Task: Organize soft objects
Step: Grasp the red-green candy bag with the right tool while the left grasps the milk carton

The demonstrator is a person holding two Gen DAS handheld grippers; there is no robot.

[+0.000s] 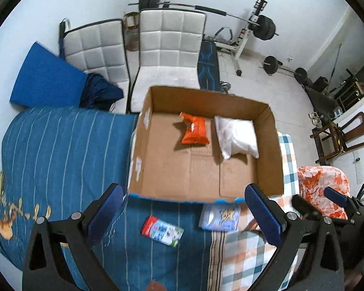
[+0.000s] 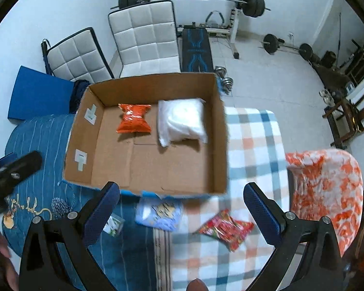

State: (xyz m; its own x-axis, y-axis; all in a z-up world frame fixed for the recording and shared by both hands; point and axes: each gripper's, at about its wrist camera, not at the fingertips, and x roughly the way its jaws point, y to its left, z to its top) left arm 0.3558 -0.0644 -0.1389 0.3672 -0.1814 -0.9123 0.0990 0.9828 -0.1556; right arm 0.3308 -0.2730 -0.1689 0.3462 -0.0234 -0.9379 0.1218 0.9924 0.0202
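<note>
An open cardboard box point(image 1: 271, 145) point(image 2: 220, 131) sits on the bed. Inside it lie an orange snack bag point(image 1: 195, 132) point(image 2: 133, 118) and a white pillow-like pack point(image 1: 237, 137) point(image 2: 182, 122). In front of the box lie a light blue pouch point(image 1: 220, 215) point(image 2: 159, 212), a small red-and-white packet point(image 1: 162, 230) point(image 2: 112, 224) and a red candy bag point(image 2: 227, 228). My left gripper point(image 1: 184, 213) is open and empty above the packet. My right gripper point(image 2: 182, 208) is open and empty above the pouch and candy bag.
The bed has a blue striped cover point(image 1: 60, 157) and a checked blanket point(image 2: 254, 145). An orange-and-white cushion point(image 2: 327, 189) lies at the right. Two white chairs point(image 2: 145, 38), a blue mat point(image 1: 46, 75) and weight equipment point(image 2: 206, 0) stand beyond the box.
</note>
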